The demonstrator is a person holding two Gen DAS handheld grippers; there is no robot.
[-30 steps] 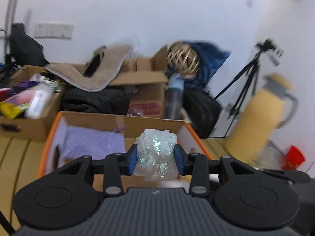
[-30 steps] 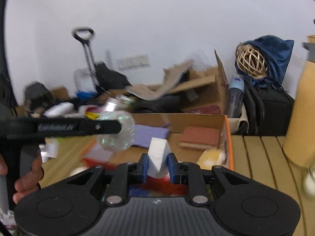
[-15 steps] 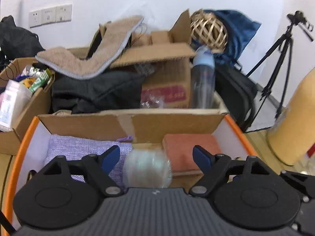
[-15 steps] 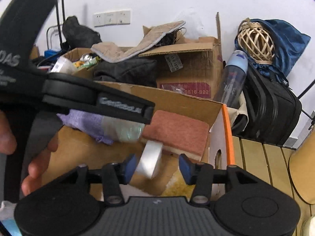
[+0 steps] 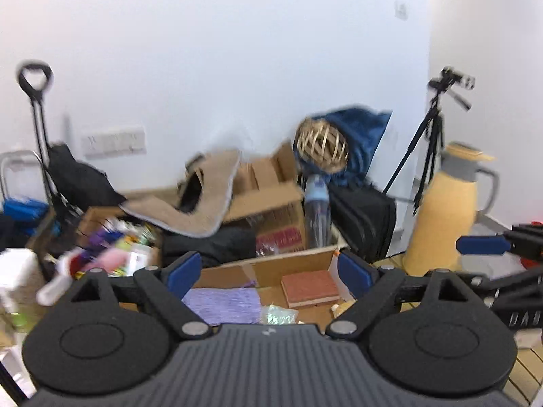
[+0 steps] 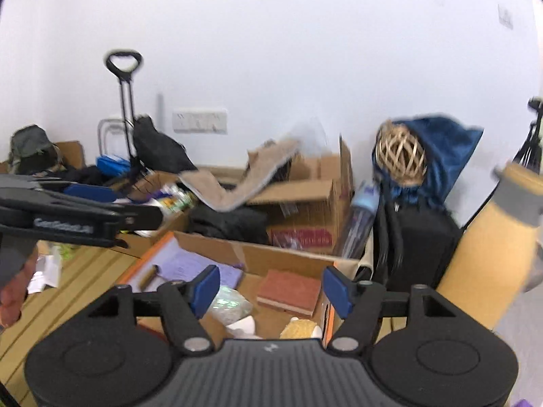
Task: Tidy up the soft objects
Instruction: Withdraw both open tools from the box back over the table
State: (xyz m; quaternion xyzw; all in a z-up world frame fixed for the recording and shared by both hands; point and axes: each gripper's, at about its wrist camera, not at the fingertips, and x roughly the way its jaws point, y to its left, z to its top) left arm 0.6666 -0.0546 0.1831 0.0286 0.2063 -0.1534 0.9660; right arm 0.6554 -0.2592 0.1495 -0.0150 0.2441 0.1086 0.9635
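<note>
Both grippers hang above the orange-rimmed cardboard box (image 5: 271, 266) (image 6: 281, 257), jaws still opening with nothing between them. Below my left gripper (image 5: 268, 273), the box holds a purple cloth (image 5: 220, 300), a red-brown sponge (image 5: 310, 286) and the iridescent bundle (image 5: 278, 315). From my right gripper (image 6: 270, 287) I see the same purple cloth (image 6: 190, 268), the iridescent bundle (image 6: 230, 302), the red-brown sponge (image 6: 288, 291), a white foam piece (image 6: 242, 325) and a yellow sponge (image 6: 300, 329). The left gripper (image 6: 78, 217), held by a hand (image 6: 13, 288), shows at the left edge.
A tall yellow flask (image 5: 444, 217) (image 6: 488, 244) stands right of the box on the slatted wooden table (image 6: 68, 288). Behind are a cardboard carton (image 5: 268, 200) with a beige mat (image 5: 190, 210), a black bag (image 6: 420, 237), a water bottle (image 5: 317, 210), a wicker ball (image 5: 320, 146) and a tripod (image 5: 431, 142).
The left gripper let go of the iridescent bundle and the right one the white foam piece; both now lie in the box. Both grippers opened wide and rose away from the box.
</note>
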